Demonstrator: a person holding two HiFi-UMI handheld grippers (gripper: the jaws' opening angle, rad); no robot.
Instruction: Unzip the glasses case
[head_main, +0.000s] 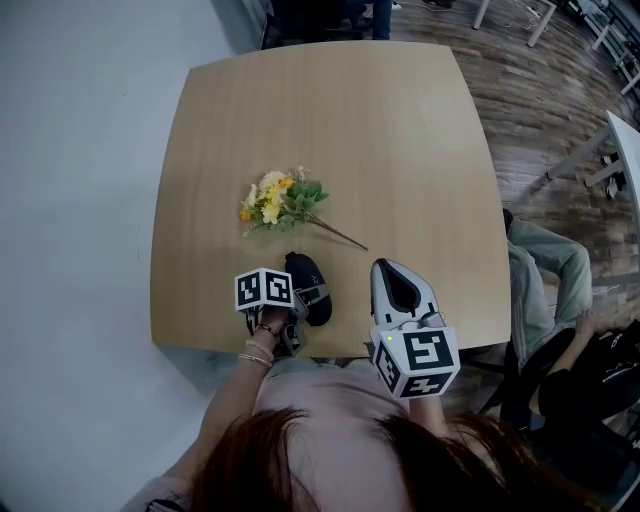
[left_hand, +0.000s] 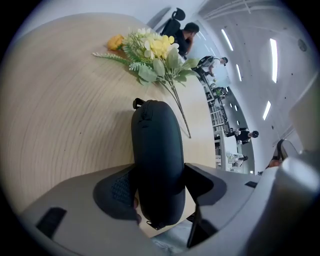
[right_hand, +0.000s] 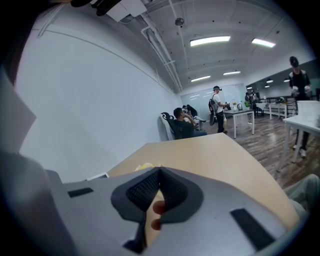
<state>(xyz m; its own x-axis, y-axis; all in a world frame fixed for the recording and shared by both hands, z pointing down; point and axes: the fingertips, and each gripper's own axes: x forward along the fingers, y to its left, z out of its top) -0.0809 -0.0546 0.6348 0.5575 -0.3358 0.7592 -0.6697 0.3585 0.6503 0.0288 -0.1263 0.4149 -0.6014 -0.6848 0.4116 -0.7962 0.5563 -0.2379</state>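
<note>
The glasses case (head_main: 310, 287) (left_hand: 157, 160) is a black, rounded, elongated shell. It lies closed on the bench (head_main: 400, 140) (left_hand: 55, 115), close to the near edge and on the person's left side. Its long axis runs away from the left claw, and a small loop (left_hand: 136, 103) sits at its far end.

Left claw (head_main: 303, 305) (left_hand: 160, 182): jaws spread wide and set astride the near end of the case. One pad (left_hand: 117, 187) lies close along each flank, and the case fills the gap between them. The pads flank the shell without clamping it.

Right claw (head_main: 386, 270) (right_hand: 159, 172): jaws brought together at the tips, with nothing between them. It is held over the near edge of the bench, to the right of the case and apart from it — no contact with the case.

Beyond the case lies a spray of artificial flowers (head_main: 280, 203) (left_hand: 155, 52) with yellow and white blooms and green leaves. Its thin stem (head_main: 340, 236) points toward the gap between the two claws. The spray is near the far end of the case but clear of it.

A seated person (head_main: 540, 285) is at the right side of the bench, over a dark wood floor (head_main: 540, 100).
</note>
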